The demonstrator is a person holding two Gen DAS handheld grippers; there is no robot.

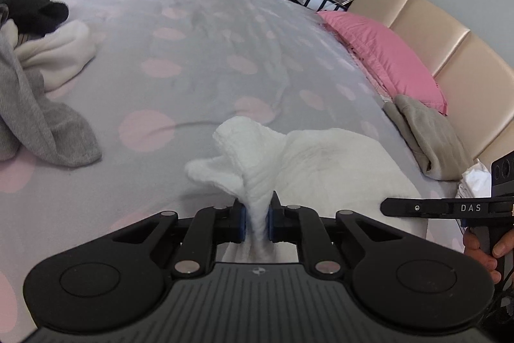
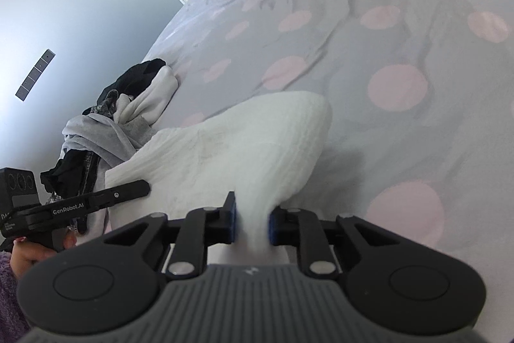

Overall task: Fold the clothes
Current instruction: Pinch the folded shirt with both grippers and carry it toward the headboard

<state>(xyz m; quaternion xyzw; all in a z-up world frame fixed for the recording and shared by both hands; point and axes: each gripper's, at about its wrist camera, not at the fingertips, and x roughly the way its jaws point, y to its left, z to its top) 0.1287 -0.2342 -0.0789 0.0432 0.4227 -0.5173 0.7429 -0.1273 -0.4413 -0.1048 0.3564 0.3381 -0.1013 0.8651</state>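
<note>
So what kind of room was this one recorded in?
Most likely a bedroom: a bed with a polka-dot sheet, a pink pillow against a padded headboard, and a pile of clothes on it.

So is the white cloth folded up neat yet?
Not yet. The white cloth is bunched and lifted off the bed, pinched by the left gripper and right gripper.

A: Any readable markings?
B: My right gripper [image 1: 449, 208] reads "DAS" on its finger. My left gripper [image 2: 96, 201] reads "GenRobot.AI" on its finger. Small print on its body is too blurred.
</note>
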